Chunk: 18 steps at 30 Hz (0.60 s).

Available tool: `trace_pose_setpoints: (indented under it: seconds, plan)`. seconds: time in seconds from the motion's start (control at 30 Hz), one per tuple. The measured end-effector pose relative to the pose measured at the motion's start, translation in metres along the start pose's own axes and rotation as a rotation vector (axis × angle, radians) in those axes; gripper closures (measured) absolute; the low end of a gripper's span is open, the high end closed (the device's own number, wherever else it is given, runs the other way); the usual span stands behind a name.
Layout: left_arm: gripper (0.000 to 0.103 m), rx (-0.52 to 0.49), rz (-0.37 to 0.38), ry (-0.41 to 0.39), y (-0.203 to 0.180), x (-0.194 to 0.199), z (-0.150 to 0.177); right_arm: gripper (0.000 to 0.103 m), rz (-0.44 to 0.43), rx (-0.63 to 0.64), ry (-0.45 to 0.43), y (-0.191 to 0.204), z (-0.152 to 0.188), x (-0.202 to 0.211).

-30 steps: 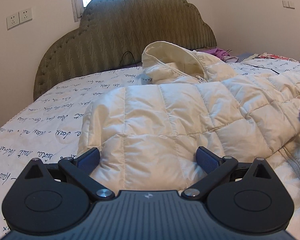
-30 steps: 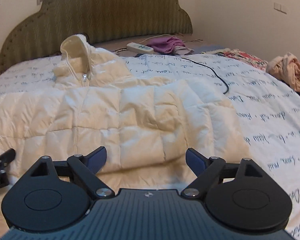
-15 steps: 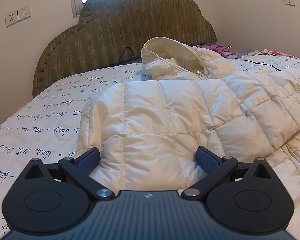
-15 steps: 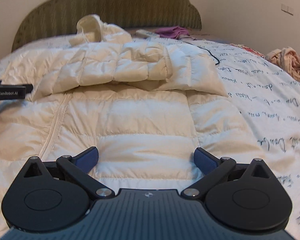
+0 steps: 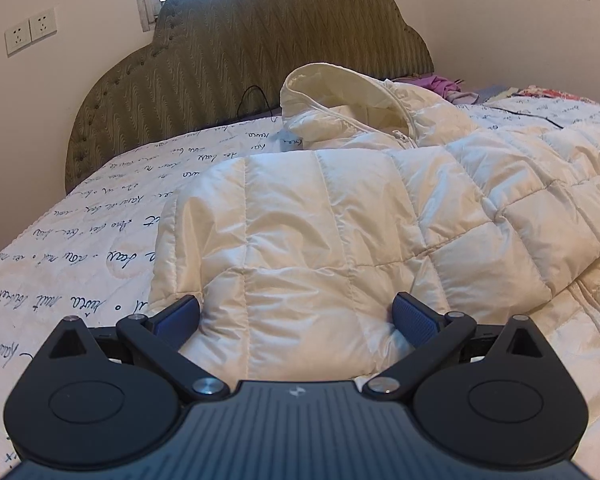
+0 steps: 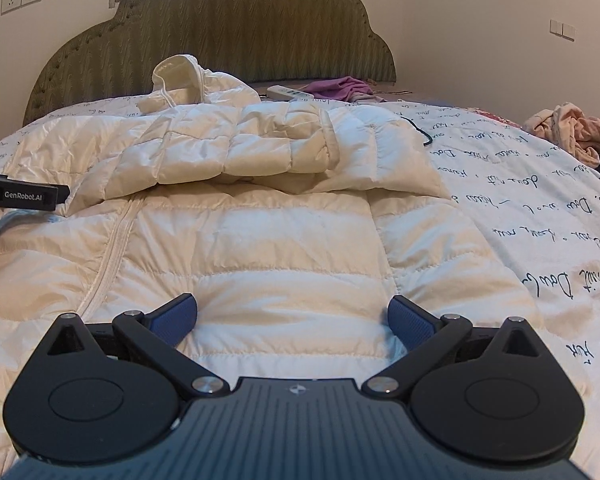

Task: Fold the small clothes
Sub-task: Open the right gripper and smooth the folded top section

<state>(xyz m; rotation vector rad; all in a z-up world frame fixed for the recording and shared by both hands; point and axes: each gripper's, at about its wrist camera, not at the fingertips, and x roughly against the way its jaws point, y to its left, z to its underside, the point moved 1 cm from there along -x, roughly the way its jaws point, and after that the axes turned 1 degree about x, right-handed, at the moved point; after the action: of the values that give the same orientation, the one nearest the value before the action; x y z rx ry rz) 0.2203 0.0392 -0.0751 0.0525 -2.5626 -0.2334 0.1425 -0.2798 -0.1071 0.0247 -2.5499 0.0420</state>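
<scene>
Cream quilted jacket (image 6: 260, 248) on the bed (image 6: 540, 208): light, puffy, slippery. Your left gripper (image 5: 296, 316) and right gripper (image 6: 292, 316) gape wide; pinch a hem.

Read "GenRobot.AI" in white letters on the black left claw (image 6: 20, 196), at the left edge of the right wrist view. Saw dark handwritten script all over the white bedspread (image 6: 540, 216), too loose to make out.

Blk tongs (image 6: 293, 317), blue ribbed pads (image 6: 410, 322).
</scene>
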Motion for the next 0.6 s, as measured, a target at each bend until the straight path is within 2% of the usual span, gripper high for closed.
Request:
trace_pose_setpoints:
  seconds: [0.17,0.37,0.43,0.6]
  plan:
    - [0.000,-0.020,-0.024,0.013,0.002,0.032,0.004,0.000,-0.013,-0.017,-0.004,-0.003,0.000,0.001]
    - [0.000,-0.002,0.029,0.037,-0.003,0.085,0.024,0.000,-0.018,-0.023,-0.006,-0.003,0.001,0.001]
    - [0.000,-0.002,0.051,0.050,-0.007,0.090,0.034,0.000,-0.014,-0.018,-0.004,-0.002,0.001,0.002]
    - [0.000,-0.017,0.028,0.082,-0.014,0.082,0.050,0.000,-0.006,-0.002,0.002,0.000,0.002,0.003]
